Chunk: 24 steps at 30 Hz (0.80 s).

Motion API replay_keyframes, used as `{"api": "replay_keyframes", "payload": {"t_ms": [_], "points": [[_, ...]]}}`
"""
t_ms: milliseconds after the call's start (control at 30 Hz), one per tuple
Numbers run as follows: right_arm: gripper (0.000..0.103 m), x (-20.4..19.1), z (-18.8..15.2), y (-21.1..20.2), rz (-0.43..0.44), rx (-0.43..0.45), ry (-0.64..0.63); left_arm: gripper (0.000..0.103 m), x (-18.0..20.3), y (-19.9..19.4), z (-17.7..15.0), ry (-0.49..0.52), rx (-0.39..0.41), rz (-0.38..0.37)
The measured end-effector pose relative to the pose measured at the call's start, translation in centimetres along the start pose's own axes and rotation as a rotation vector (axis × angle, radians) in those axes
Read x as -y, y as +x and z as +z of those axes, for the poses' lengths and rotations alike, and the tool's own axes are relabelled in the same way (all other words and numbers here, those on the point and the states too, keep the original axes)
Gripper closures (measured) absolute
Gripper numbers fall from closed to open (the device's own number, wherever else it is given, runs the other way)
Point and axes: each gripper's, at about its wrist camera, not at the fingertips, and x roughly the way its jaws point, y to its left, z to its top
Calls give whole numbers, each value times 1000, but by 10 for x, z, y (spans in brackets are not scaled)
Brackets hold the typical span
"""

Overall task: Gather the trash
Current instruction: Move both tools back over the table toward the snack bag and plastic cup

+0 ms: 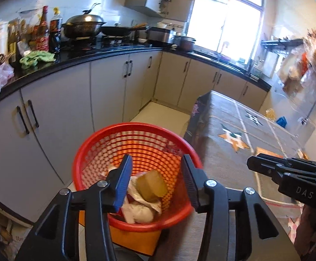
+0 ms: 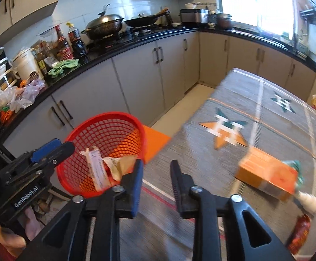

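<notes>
A red mesh basket (image 1: pixel 97 150) stands on an orange stool beside the table and holds crumpled paper (image 1: pixel 139 212) and a tan box (image 1: pixel 152 184). My left gripper (image 1: pixel 155 182) hovers over the basket, open and empty. The basket (image 2: pixel 105 130) also shows in the right wrist view, with paper trash (image 2: pixel 97 169) inside. My right gripper (image 2: pixel 155 174) is open and empty over the table's near left edge. On the table to its right lie an orange carton (image 2: pixel 266 176), a white crumpled piece (image 2: pixel 311 202) and a red wrapper (image 2: pixel 300 232).
The table wears a grey patterned cloth (image 2: pixel 234 113). A black counter (image 1: pixel 75 61) with woks, bottles, a green rag and plastic bags runs along the back. Grey cabinets (image 1: pixel 105 91) stand below it. The orange stool (image 2: pixel 155 140) sits under the basket.
</notes>
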Motion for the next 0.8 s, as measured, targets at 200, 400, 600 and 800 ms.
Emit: {"api": "replay_keyframes", "payload": {"t_ms": [200,400,600,800], "points": [[63,34,-26,-28,-25,10,58,54,44,-2,-10,60,-28,-60],[59,80,-52,-55,-69,30,143,53,93,3,-24,141,-76,-113],[59,140,-77,-87,-133,56,261,52,141,8,-37,214,-120,-167],[59,208,-94,-139,-244,147,380,50,190,11,-48,300,-156,-208]]}}
